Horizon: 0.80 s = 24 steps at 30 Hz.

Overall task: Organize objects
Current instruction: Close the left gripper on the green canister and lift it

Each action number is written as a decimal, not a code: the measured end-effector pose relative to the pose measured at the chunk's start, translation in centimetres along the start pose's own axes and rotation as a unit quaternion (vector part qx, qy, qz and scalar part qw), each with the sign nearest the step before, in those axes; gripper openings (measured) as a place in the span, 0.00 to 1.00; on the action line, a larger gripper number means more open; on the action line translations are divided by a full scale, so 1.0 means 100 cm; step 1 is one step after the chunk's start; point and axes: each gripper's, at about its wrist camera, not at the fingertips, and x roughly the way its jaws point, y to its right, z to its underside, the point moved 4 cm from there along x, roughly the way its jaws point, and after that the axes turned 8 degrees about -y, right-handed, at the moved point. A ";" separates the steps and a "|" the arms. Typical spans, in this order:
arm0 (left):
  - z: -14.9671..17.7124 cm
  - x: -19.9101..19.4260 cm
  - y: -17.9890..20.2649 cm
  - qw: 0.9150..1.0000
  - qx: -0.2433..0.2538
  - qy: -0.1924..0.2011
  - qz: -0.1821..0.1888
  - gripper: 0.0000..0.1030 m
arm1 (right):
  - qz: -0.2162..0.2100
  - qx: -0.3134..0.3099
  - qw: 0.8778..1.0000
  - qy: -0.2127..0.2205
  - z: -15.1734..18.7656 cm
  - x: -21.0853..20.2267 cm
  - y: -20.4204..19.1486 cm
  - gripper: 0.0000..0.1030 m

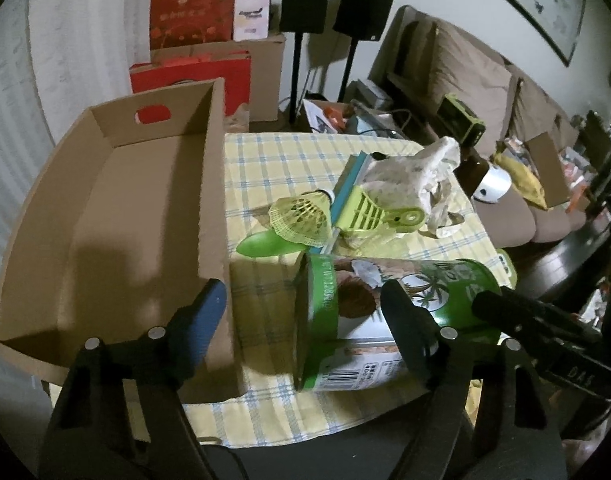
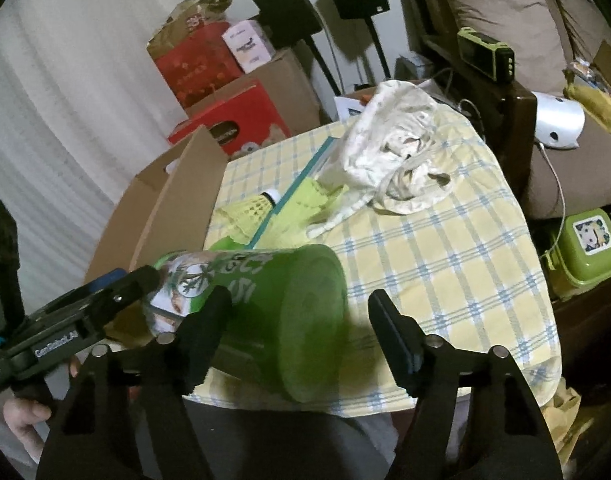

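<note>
**Operator:** Checked tablecloth (image 1: 385,160) spans the table; cardboard box (image 1: 125,208) stands at its left edge. Taking the box as landmark, the green can (image 1: 385,312) lies on its side just right of the box wall, long axis running away from that wall.

**Observer:** Grippers?

**Operator:** My left gripper (image 1: 301,328) straddles the end nearer the box, jaws spread, not clearly pressing. My right gripper (image 2: 301,328) straddles the far end, also spread. I judge both equally near.

One can (image 1: 385,312), one shuttlecock (image 1: 301,216) (yellow-green)
</note>
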 end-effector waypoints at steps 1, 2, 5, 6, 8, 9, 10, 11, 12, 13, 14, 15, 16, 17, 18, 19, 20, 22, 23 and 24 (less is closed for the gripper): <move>-0.001 0.000 0.002 1.000 0.002 0.000 0.003 0.73 | -0.001 -0.003 1.000 0.000 0.000 0.000 -0.001 0.65; -0.001 0.001 0.003 1.000 0.004 0.000 0.005 0.70 | -0.001 -0.007 1.000 -0.001 0.001 0.000 -0.004 0.64; 0.000 0.005 0.008 1.000 0.009 -0.012 0.022 0.61 | -0.007 -0.013 1.000 -0.006 0.001 0.001 -0.008 0.60; 0.001 0.006 0.011 1.000 0.011 -0.014 0.025 0.61 | -0.009 -0.014 1.000 -0.006 0.001 0.001 -0.008 0.58; 0.001 0.006 0.014 0.999 0.014 -0.014 0.027 0.61 | -0.012 -0.016 1.000 -0.010 0.001 0.002 -0.009 0.58; 0.002 0.006 0.015 0.999 0.015 -0.014 0.029 0.61 | -0.013 -0.018 1.000 -0.012 0.001 0.002 -0.009 0.58; 0.002 0.006 0.016 0.999 0.015 -0.017 0.034 0.61 | -0.014 -0.019 1.000 -0.013 0.002 0.003 -0.010 0.58; 0.003 0.006 0.017 0.999 0.015 -0.019 0.040 0.61 | -0.015 -0.019 1.000 -0.014 0.002 0.003 -0.010 0.58; 0.003 0.006 0.019 0.999 0.017 -0.020 0.043 0.60 | -0.017 -0.019 1.000 -0.015 0.002 0.003 -0.010 0.57; 0.004 0.006 0.021 0.998 0.019 -0.023 0.049 0.59 | -0.019 -0.018 1.000 -0.017 0.002 0.004 -0.011 0.56; 0.005 0.006 0.023 0.998 0.022 -0.027 0.059 0.57 | -0.025 -0.017 0.999 -0.018 0.002 0.004 -0.011 0.56; 0.005 0.007 0.024 0.997 0.022 -0.029 0.064 0.57 | -0.029 -0.016 0.999 -0.019 0.003 0.004 -0.011 0.55; 0.005 0.007 0.023 0.997 0.020 -0.029 0.067 0.56 | -0.034 -0.014 0.999 -0.020 0.003 0.005 -0.011 0.55; 0.005 0.007 0.022 0.997 0.018 -0.029 0.071 0.55 | -0.037 -0.013 0.999 -0.023 0.003 0.006 -0.011 0.55; 0.004 0.007 0.021 0.996 0.014 -0.031 0.079 0.54 | -0.041 -0.010 0.999 -0.024 0.003 0.006 -0.010 0.55; 0.003 0.008 0.018 0.995 0.009 -0.034 0.090 0.53 | -0.042 -0.009 0.999 -0.025 0.003 0.006 -0.010 0.55; 0.002 0.008 0.017 0.995 0.007 -0.035 0.098 0.53 | -0.043 -0.010 0.999 -0.027 0.003 0.007 -0.011 0.55; 0.001 0.009 0.012 0.992 -0.003 -0.040 0.116 0.53 | -0.051 -0.011 0.998 -0.030 0.004 0.007 -0.012 0.54; 0.000 0.009 0.011 0.992 -0.005 -0.041 0.121 0.53 | -0.049 -0.010 0.998 -0.029 0.004 0.007 -0.013 0.54; 0.000 0.010 0.010 0.992 -0.005 -0.041 0.123 0.53 | -0.049 -0.011 0.998 -0.029 0.003 0.007 -0.013 0.54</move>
